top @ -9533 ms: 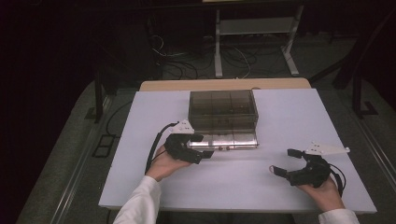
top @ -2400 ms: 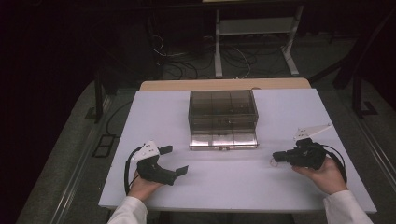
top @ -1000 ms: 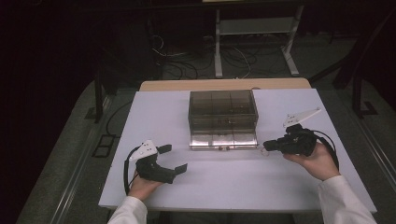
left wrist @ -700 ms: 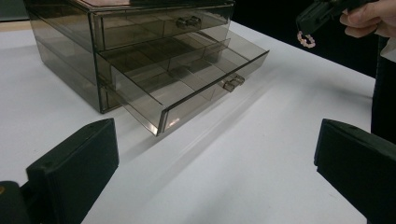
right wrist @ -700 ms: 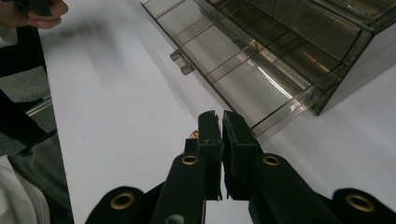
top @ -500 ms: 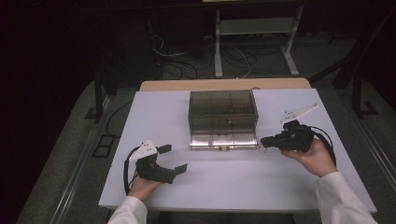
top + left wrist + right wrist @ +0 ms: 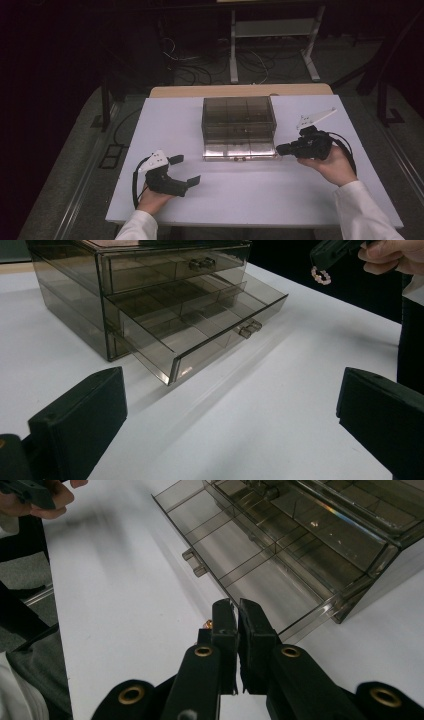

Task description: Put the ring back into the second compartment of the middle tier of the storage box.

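Dim room, bright tabletop, soft shadows

Around the white table: floor, cables and stands

The white table (image 7: 250, 200) has a pale wooden board (image 7: 240, 91) running along its far edge. Beyond that edge a white metal stand (image 7: 272, 30) rests on the grey floor (image 7: 65, 165), with a tangle of dark cables (image 7: 200, 60) lying just left of its legs. A black post (image 7: 106, 107) stands off the table's far left corner, and a dark frame (image 7: 385, 100) off its far right corner. A flat black plate (image 7: 111, 155) lies on the floor beside the left edge.
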`<state>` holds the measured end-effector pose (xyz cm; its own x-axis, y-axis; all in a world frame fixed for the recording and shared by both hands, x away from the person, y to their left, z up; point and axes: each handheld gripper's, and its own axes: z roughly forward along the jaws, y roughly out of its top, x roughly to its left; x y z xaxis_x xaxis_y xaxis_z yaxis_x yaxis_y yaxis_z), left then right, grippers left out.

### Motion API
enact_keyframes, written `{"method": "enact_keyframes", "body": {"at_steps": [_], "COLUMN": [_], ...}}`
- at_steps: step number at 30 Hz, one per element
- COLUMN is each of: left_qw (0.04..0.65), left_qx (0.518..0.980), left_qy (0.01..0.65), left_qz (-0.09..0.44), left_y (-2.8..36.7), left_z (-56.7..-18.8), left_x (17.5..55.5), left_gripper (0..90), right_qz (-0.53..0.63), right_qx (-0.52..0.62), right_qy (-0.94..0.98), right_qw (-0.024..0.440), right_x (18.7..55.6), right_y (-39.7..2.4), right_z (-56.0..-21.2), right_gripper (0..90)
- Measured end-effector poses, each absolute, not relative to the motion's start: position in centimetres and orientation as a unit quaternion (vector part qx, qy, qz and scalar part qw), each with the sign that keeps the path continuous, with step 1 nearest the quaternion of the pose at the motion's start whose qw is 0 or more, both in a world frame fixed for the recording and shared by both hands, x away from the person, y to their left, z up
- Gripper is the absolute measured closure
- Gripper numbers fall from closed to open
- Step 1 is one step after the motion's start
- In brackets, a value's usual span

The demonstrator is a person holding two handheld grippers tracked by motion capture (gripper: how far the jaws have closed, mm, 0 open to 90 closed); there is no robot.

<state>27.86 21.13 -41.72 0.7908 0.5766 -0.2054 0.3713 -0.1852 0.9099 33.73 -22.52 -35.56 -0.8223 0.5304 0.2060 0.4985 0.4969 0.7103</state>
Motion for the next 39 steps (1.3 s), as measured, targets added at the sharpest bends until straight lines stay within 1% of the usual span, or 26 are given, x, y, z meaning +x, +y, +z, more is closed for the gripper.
{"method": "enact_keyframes", "body": {"at_steps": [23, 39], "left_qw": [0.558, 0.559], "left_qx": [0.765, 0.765], "left_qy": [0.309, 0.308], "left_qz": [0.092, 0.092], "left_y": [21.2, 21.2], "left_z": [-41.7, -41.7], "left_x": [27.8, 27.8], "left_gripper": [0.0, 0.0], "right_qz": [0.408, 0.411], "right_qx": [0.286, 0.283], "right_qy": [0.867, 0.867], "right_qw": [0.019, 0.017], "right_x": [35.1, 36.1], "right_y": [-20.6, -19.6], "right_z": [-34.8, -35.0], "right_gripper": [85.5, 85.5]}}
